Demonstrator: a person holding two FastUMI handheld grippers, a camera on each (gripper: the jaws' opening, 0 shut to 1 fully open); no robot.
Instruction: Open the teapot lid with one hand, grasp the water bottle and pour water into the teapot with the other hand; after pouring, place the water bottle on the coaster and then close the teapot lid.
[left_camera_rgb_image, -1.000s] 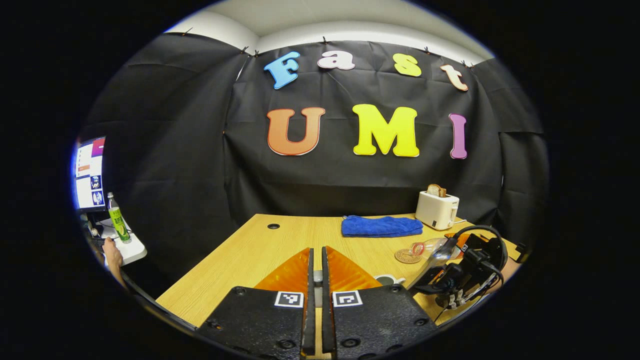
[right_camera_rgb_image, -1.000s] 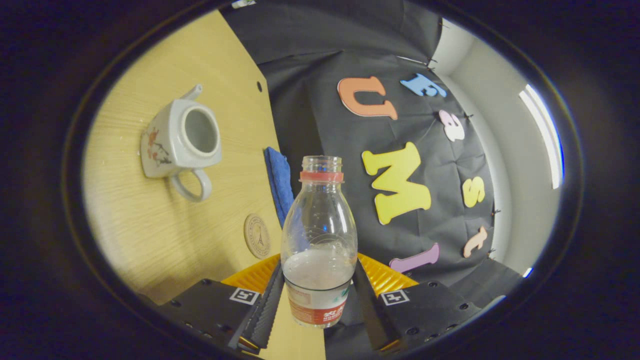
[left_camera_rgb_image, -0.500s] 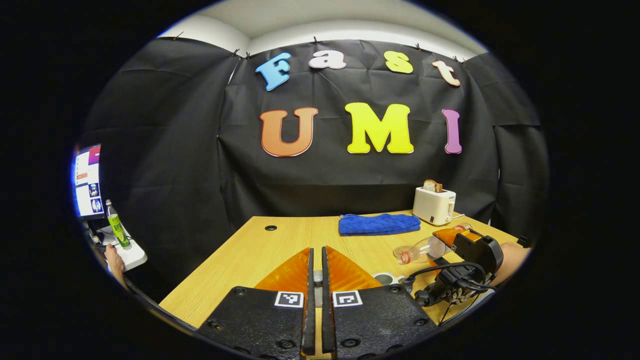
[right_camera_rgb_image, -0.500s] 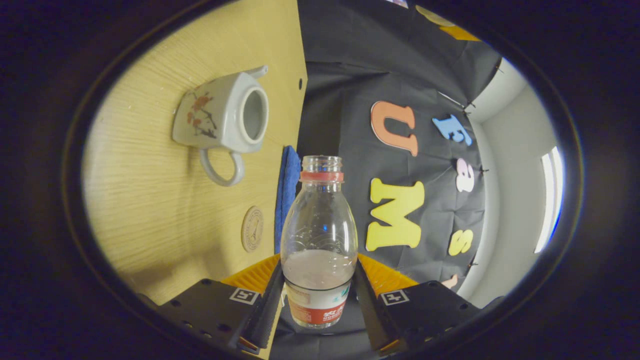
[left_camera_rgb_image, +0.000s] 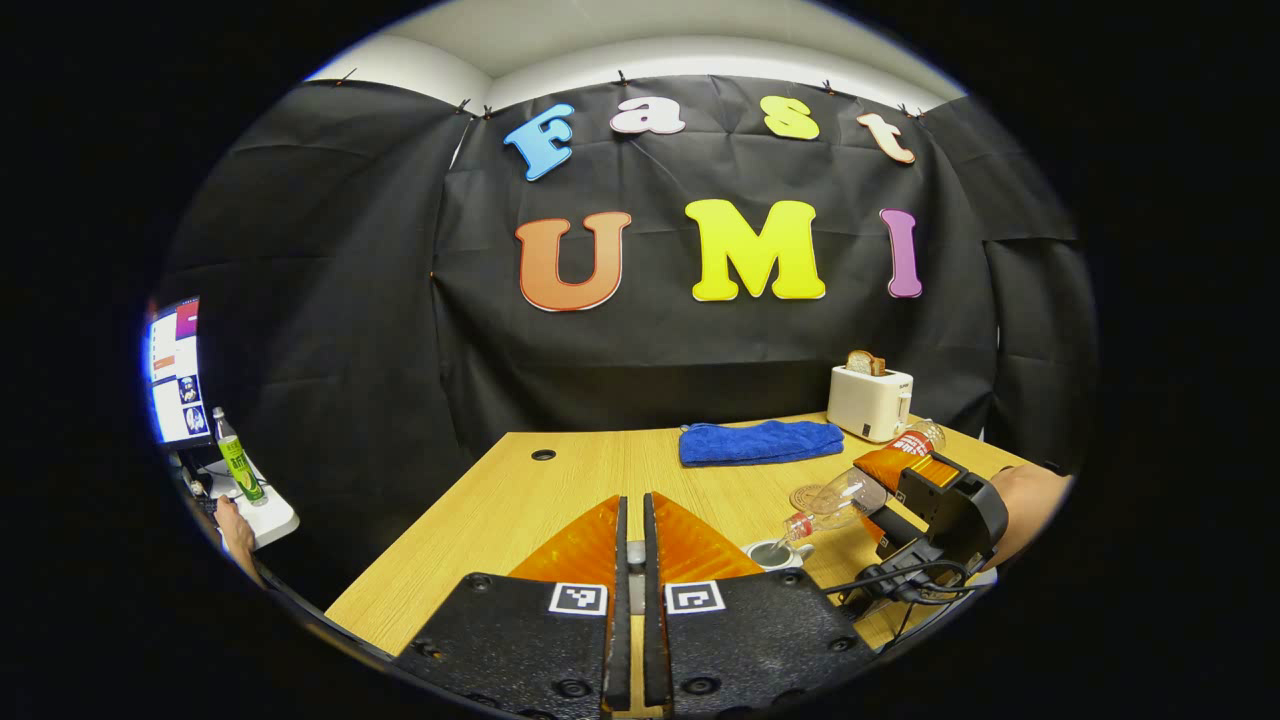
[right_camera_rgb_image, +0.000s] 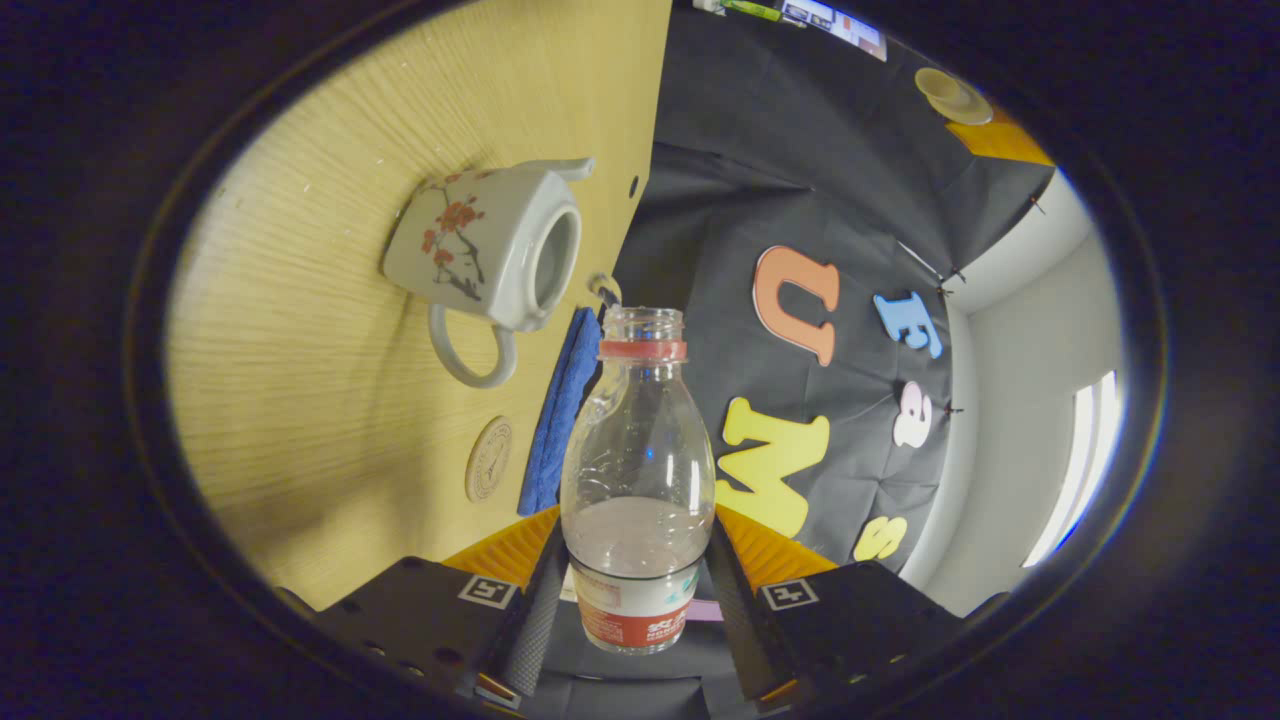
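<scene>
Right gripper (right_camera_rgb_image: 632, 600): fingers pinching the lower, labelled part of the water bottle (right_camera_rgb_image: 637, 480) from both sides, bottle tipped over, open mouth beside the teapot (right_camera_rgb_image: 490, 245) opening, a thin stream at the lip. Teapot on the wooden table (right_camera_rgb_image: 300, 380), lid off. Nearby, coaster (right_camera_rgb_image: 488, 459) lying bare, blue towel (right_camera_rgb_image: 558, 410) just past it.

Left gripper (left_camera_rgb_image: 630, 590): fingers almost pressed together, something small and grey pinched in the slit, cannot tell what. Beyond, to the right, teapot rim (left_camera_rgb_image: 772, 552), tilted bottle (left_camera_rgb_image: 850, 490) above it. Farther back, toaster (left_camera_rgb_image: 868, 400) near the wall.
</scene>
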